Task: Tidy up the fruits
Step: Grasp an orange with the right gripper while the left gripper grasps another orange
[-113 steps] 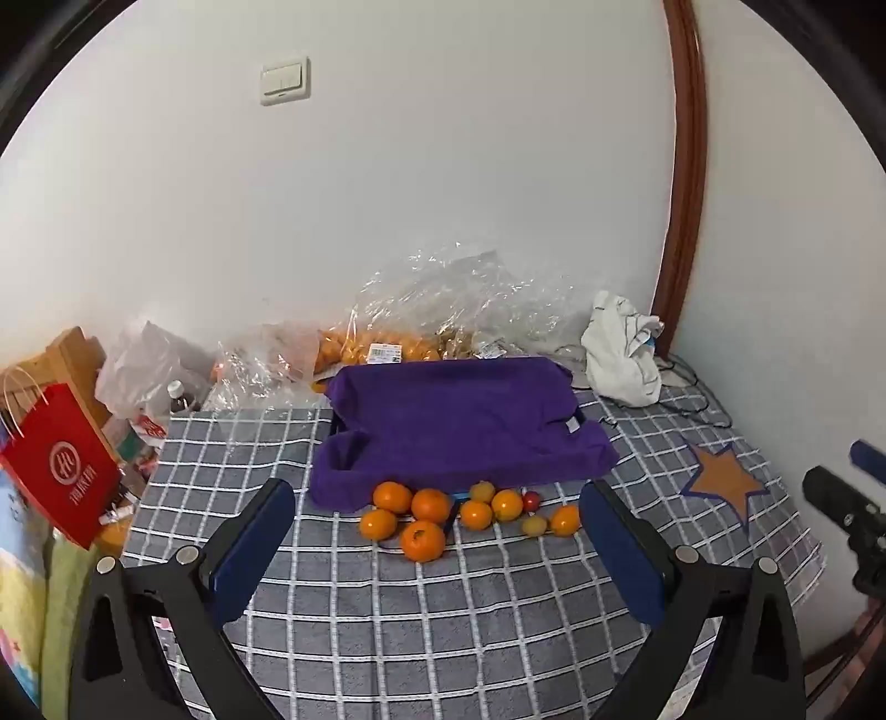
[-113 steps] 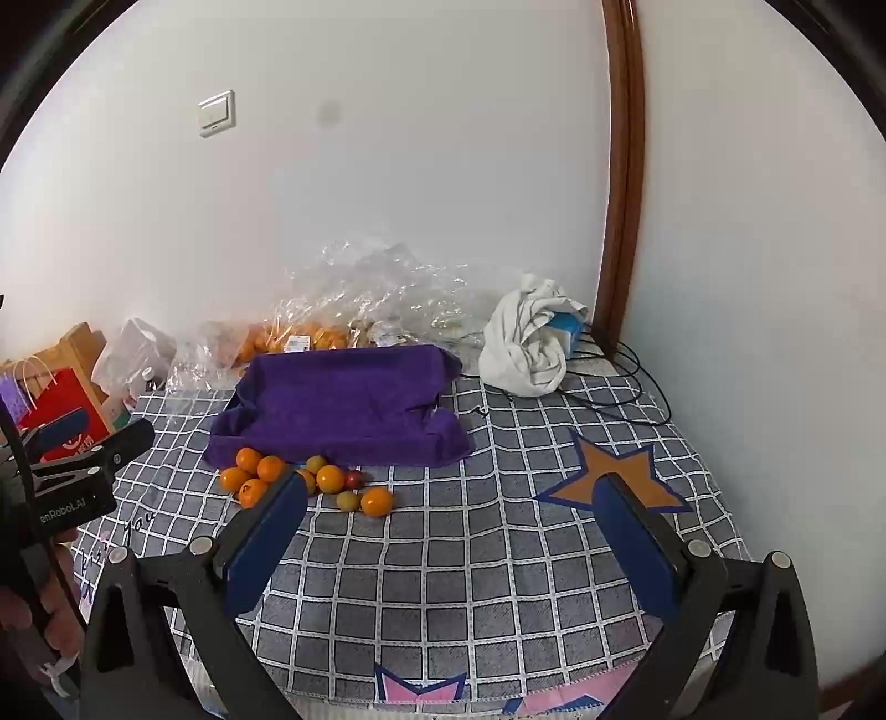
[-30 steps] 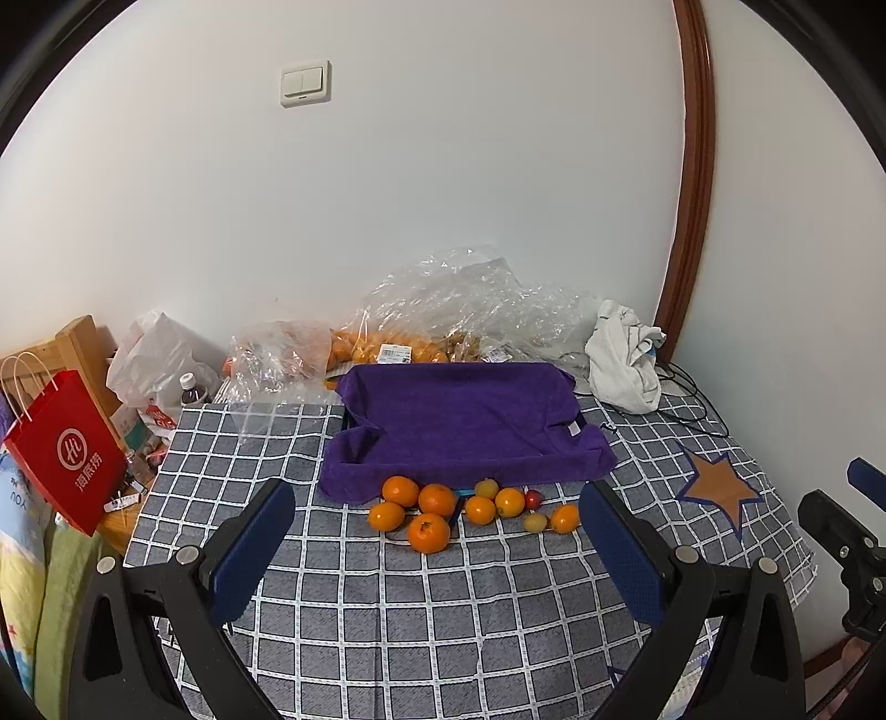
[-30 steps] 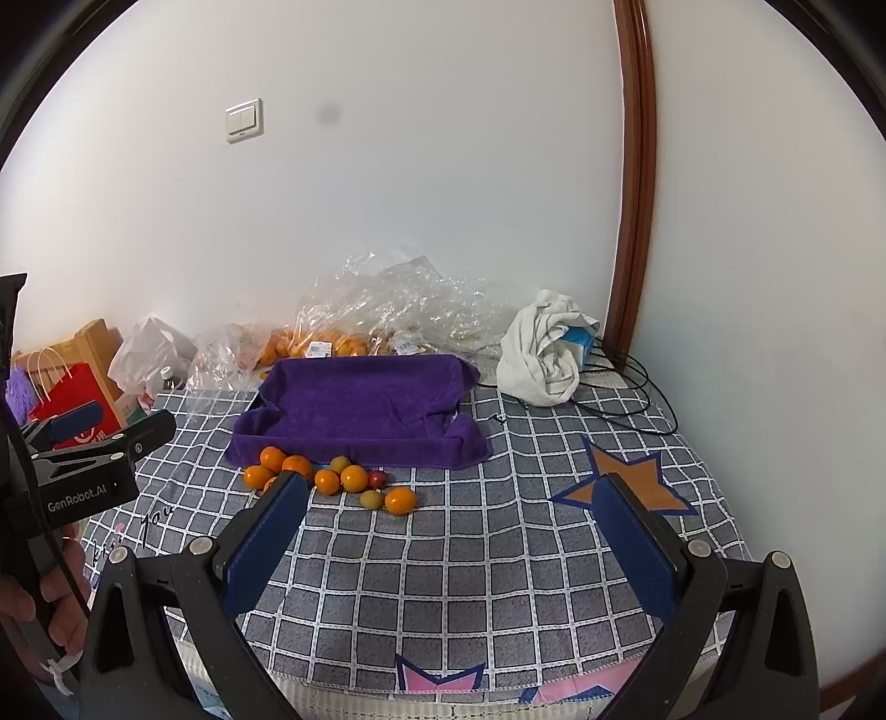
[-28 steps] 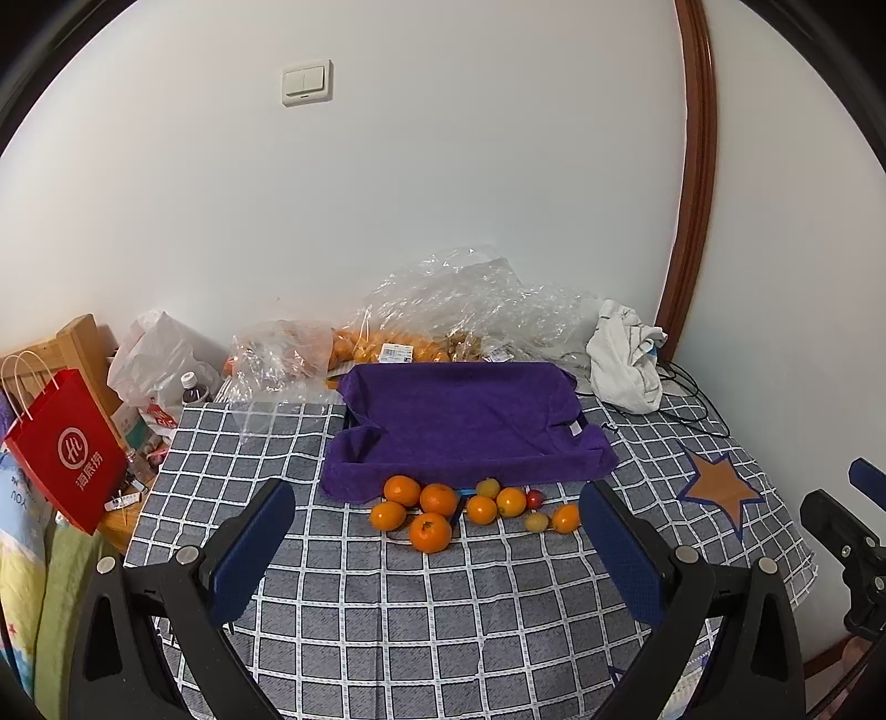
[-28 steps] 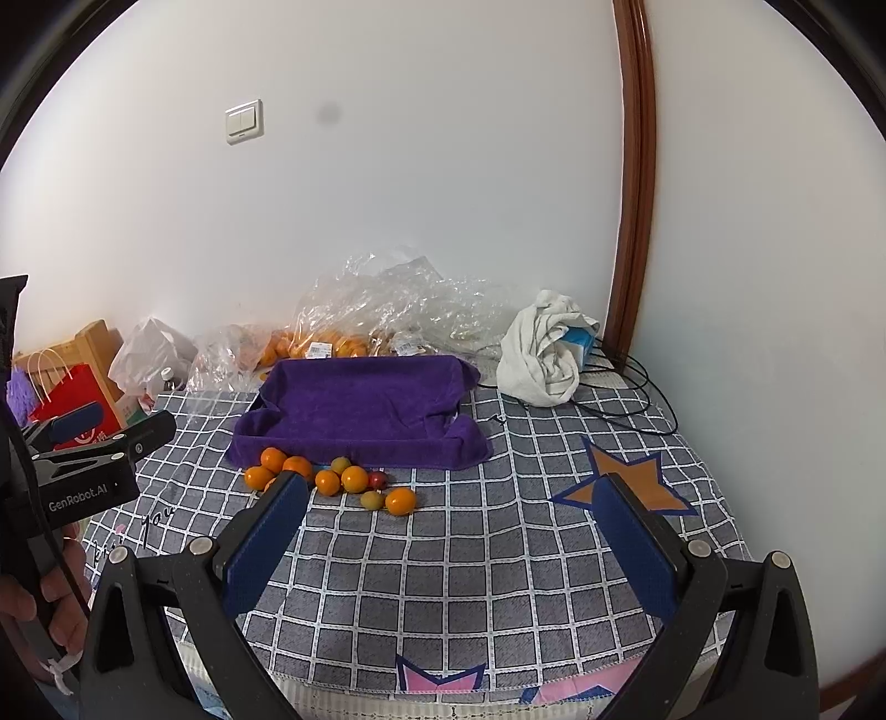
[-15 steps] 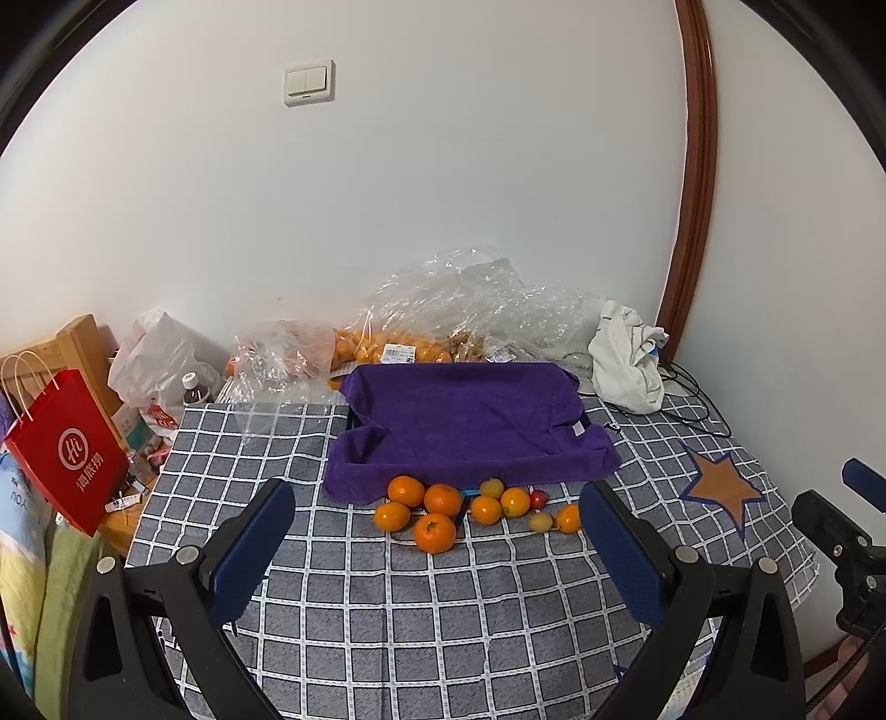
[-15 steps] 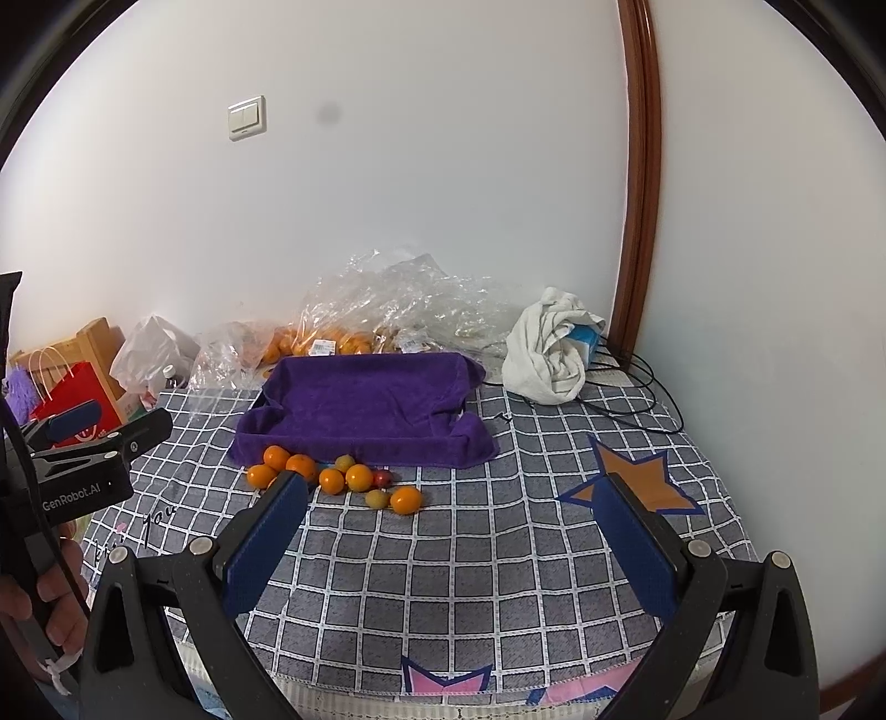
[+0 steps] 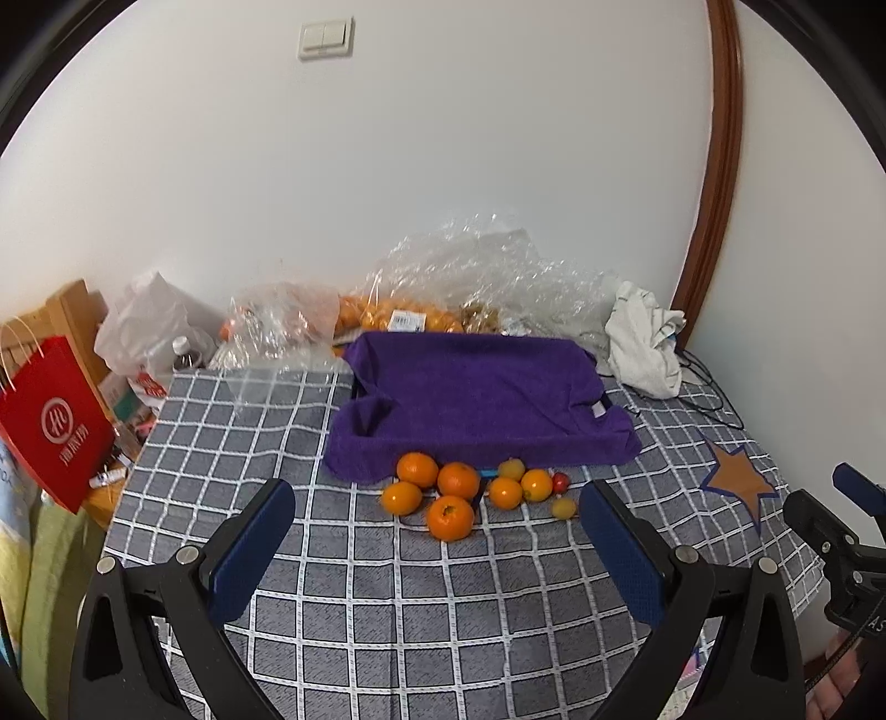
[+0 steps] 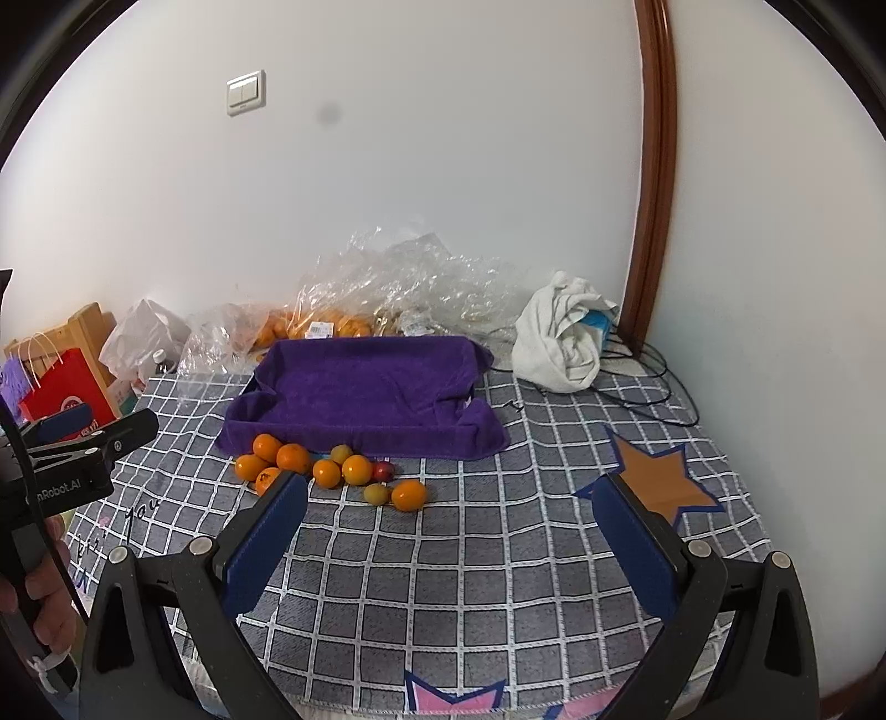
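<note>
Now your two grippers hover spread and empty.
Your left gripper point(image 9: 437, 531) and right gripper point(image 10: 451, 518) face the fruits point(image 9: 451, 487) beside the purple towel point(image 9: 476, 399).

White walls point(image 9: 443, 183) with a light switch point(image 9: 325, 37), brown trim point(image 10: 656, 166), perhaps a doorframe

Loose oranges point(image 9: 449, 517), small fruits, perhaps tomatoes point(image 9: 560, 482), touching purple-lined tray point(image 9: 476, 399)

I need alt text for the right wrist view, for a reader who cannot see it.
Open right gripper above a checked cloth; small loose fruits lie in front of a purple towel-lined tray. Plastic bags and a white cloth bundle sit by the wall.
</note>
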Demonstrator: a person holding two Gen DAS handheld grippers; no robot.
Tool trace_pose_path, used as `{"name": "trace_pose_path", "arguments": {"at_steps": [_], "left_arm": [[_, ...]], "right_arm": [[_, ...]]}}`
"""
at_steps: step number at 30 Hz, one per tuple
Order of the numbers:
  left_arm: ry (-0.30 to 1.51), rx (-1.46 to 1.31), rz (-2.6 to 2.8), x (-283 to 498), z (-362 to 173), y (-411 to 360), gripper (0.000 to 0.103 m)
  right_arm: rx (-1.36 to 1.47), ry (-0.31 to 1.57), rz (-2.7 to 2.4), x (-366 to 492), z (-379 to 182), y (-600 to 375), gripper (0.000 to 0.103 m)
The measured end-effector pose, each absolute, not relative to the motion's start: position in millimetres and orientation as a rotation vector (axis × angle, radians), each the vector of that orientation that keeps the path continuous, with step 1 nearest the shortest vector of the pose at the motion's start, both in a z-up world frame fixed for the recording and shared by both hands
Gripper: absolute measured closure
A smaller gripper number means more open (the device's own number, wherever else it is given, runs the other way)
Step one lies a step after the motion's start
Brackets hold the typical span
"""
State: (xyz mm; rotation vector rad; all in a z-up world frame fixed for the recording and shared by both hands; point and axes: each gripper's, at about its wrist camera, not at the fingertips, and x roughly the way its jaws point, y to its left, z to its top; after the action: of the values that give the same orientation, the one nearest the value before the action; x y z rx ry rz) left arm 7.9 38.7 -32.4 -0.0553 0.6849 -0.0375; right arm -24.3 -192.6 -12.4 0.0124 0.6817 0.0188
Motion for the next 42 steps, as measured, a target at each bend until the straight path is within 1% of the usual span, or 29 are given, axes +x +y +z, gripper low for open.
{"name": "trace_pose_path", "arguments": {"at_steps": [6, 10, 11, 13, 14, 15, 16, 17, 18, 22, 27, 30, 33, 35, 37, 38, 39, 40, 42], "left_arm": [[0.733, -0.086, -0.039, 26.4, -61.3, 56.0, 0.0], [0.763, -0.083, -0.03, 40.3, -85.3, 68.7, 0.0], [0.769, -0.081, -0.027, 42.6, -89.8, 70.4, 0.002], [0.801, -0.071, -0.014, 50.9, -104.5, 77.2, 0.01], [0.817, -0.074, -0.012, 55.2, -110.6, 81.0, 0.012], [0.829, -0.081, -0.02, 58.7, -115.7, 83.9, 0.019], [0.84, -0.087, -0.031, 62.5, -122.4, 87.1, 0.021], [0.847, -0.082, -0.031, 66.1, -128.7, 90.1, 0.021], [0.851, -0.071, -0.03, 69.1, -133.9, 92.3, 0.021], [0.894, -0.042, -0.055, 78.4, -149.6, 97.0, 0.022], [0.908, -0.085, -0.079, 84.7, -159.1, 107.1, 0.022], [0.911, -0.114, -0.112, 87.7, -163.6, 109.5, 0.022], [0.919, -0.147, -0.147, 93.7, -167.8, 108.7, 0.022], [0.924, -0.155, -0.151, 98.9, -169.6, 106.1, 0.022], [0.928, -0.162, -0.156, 104.5, -170.5, 101.8, 0.022], [0.924, -0.167, -0.158, 106.2, -170.4, 100.2, 0.022], [0.917, -0.172, -0.154, 108.2, -170.2, 99.4, 0.023], [0.91, -0.179, -0.14, 111.7, -170.2, 98.4, 0.031], [0.921, -0.198, -0.14, 119.0, -172.0, 98.1, 0.04]], "right_arm": [[0.068, 0.703, 0.075, 0.3, -45.3, -196.5, 0.002], [0.092, 0.763, 0.072, 22.3, -72.5, -201.2, 0.002], [0.095, 0.791, 0.073, 30.4, -82.2, -202.5, 0.002], [0.1, 0.838, 0.084, 44.0, -99.3, -203.7, 0.003], [0.1, 0.851, 0.088, 50.0, -107.7, -204.3, 0.005], [0.097, 0.861, 0.085, 55.3, -115.5, -204.2, 0.009], [0.096, 0.87, 0.075, 59.3, -122.9, -204.6, 0.018], [0.101, 0.883, 0.073, 63.5, -131.7, -204.7, 0.024], [0.104, 0.898, 0.079, 67.9, -138.3, -204.2, 0.032], [0.111, 0.927, 0.141, 86.2, -164.2, -194.6, 0.038], [0.136, 0.95, 0.197, 105.4, -183.9, -184.8, 0.039], [0.108, 0.986, 0.198, 115.6, -196.2, -179.3, 0.052], [0.113, 0.956, 0.195, 120.6, -196.1, -178.0, 0.053], [0.13, 0.954, 0.204, 125.7, -196.3, -178.5, 0.058], [0.131, 0.953, 0.211, 128.1, -196.7, -179.2, 0.064], [0.127, 0.954, 0.213, 128.8, -196.9, -178.9, 0.064], [0.123, 0.952, 0.213, 128.7, -196.6, -179.3, 0.064], [0.117, 0.949, 0.21, 127.7, -195.9, -180.1, 0.064], [0.111, 0.948, 0.206, 125.1, -194.1, -183.2, 0.064]]}}
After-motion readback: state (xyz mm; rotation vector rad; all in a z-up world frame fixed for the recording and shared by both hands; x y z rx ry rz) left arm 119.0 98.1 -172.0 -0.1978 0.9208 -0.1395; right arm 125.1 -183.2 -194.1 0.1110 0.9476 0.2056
